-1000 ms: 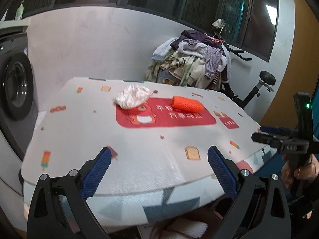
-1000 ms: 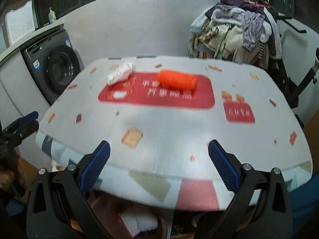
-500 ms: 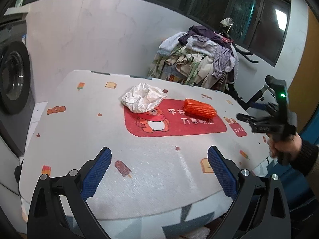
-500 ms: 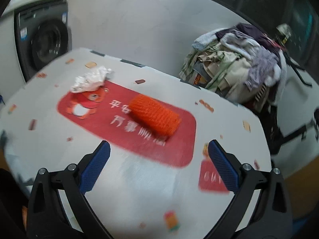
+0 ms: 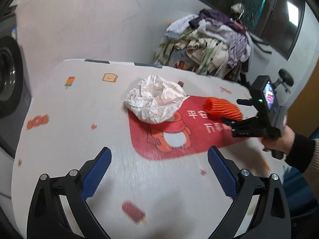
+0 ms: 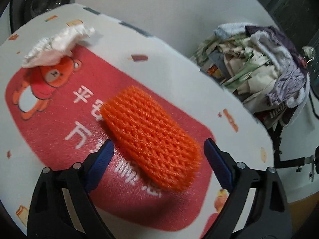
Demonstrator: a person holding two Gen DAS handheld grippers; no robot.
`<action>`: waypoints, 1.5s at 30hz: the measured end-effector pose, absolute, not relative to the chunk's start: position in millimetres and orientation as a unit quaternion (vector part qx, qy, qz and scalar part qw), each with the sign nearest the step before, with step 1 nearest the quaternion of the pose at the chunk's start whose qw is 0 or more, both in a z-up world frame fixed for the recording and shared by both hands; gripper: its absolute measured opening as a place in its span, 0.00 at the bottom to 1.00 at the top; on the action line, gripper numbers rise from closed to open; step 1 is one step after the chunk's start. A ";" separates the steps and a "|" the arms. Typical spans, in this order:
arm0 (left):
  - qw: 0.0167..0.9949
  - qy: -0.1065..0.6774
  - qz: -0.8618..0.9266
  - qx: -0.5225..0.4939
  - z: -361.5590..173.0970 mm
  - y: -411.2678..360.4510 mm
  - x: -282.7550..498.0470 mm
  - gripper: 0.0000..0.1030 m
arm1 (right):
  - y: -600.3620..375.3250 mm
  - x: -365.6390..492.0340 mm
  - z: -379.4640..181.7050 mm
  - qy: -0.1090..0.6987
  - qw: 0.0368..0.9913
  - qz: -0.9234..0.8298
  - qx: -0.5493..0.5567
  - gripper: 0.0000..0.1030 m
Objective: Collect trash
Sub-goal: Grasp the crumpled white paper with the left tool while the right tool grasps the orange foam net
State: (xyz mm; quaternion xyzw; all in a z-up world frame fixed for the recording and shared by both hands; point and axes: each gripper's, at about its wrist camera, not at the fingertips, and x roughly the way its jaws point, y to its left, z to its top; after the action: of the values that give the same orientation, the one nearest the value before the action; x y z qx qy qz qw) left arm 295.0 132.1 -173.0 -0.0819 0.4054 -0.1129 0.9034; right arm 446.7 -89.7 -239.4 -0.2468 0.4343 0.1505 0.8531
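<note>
Orange foam netting [image 6: 149,137] lies on the red mat with the right gripper [image 6: 157,155] closing around it, pads not yet touching, while the left gripper [image 5: 158,174] hangs wide short of the crumpled paper [image 5: 154,103], so next comes a gentle squeeze and lift.

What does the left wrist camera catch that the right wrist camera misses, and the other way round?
Only the left wrist view shows the person's hand carrying the right gripper, plus the open left gripper.

Only the right wrist view shows the right gripper's jaws closing around the orange foam net, pads not yet touching it.

Both show that net, the crumpled white paper, the table's red bear mat and the clothes pile.
</note>
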 end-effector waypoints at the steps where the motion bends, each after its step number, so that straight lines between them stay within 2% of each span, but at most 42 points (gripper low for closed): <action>1: 0.903 0.407 -0.113 -0.076 -175.8 127.4 305.5 0.92 | -90.9 447.8 -242.3 0.438 0.852 0.154 -0.241 0.64; 2: 0.904 0.407 -0.112 -0.072 -177.1 123.2 312.7 0.92 | -95.7 446.0 -240.8 0.433 0.857 0.163 -0.226 0.62; 4: 0.904 0.407 -0.114 -0.061 -177.8 110.0 328.6 0.92 | -102.9 441.5 -235.1 0.422 0.866 0.178 -0.202 0.38; 6: 0.905 0.407 -0.116 -0.037 -179.4 93.3 344.2 0.92 | -115.6 434.9 -226.2 0.405 0.880 0.179 -0.171 0.29; 13: 0.907 0.410 -0.068 0.067 -197.7 49.4 394.2 0.92 | -168.2 410.2 -207.7 0.364 0.919 0.149 -0.030 0.24; 15: 0.901 0.420 -0.049 0.095 -205.8 43.0 406.0 0.88 | -178.3 402.7 -206.1 0.361 0.921 0.146 -0.001 0.24; 16: 0.896 0.429 -0.044 0.107 -211.1 41.0 411.7 0.74 | -182.2 397.9 -205.2 0.359 0.922 0.146 0.011 0.23; 17: 0.891 0.437 -0.044 0.116 -214.6 39.8 414.7 0.54 | -184.6 393.1 -204.8 0.358 0.922 0.146 0.017 0.23; 18: 0.885 0.446 -0.041 0.128 -218.8 38.2 417.4 0.43 | -185.1 386.8 -203.1 0.356 0.922 0.148 0.021 0.23; 19: 0.883 0.449 -0.040 0.135 -220.5 38.1 418.1 0.36 | -184.7 381.8 -201.8 0.354 0.923 0.151 0.022 0.23; 20: 0.885 0.445 -0.044 0.132 -218.0 39.5 415.5 0.23 | -184.5 378.9 -201.3 0.354 0.922 0.154 0.022 0.23; 21: 0.887 0.442 -0.045 0.128 -215.2 40.5 411.7 0.19 | -183.2 373.0 -198.9 0.351 0.923 0.157 0.021 0.23; 31: 0.897 0.428 -0.102 0.022 -159.0 53.9 332.5 0.17 | -171.0 306.1 -176.4 0.348 0.917 0.187 0.053 0.23; 45: 0.896 0.398 -0.195 -0.018 -119.1 27.1 172.7 0.17 | -167.4 193.8 -159.0 0.344 0.917 0.195 0.055 0.24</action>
State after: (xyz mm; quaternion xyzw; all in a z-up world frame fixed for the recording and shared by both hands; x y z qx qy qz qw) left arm 172.7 27.1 -119.1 -0.0182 0.3984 -0.1951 0.8960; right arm 193.8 -167.4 -159.0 0.0549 0.3442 0.1952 0.9167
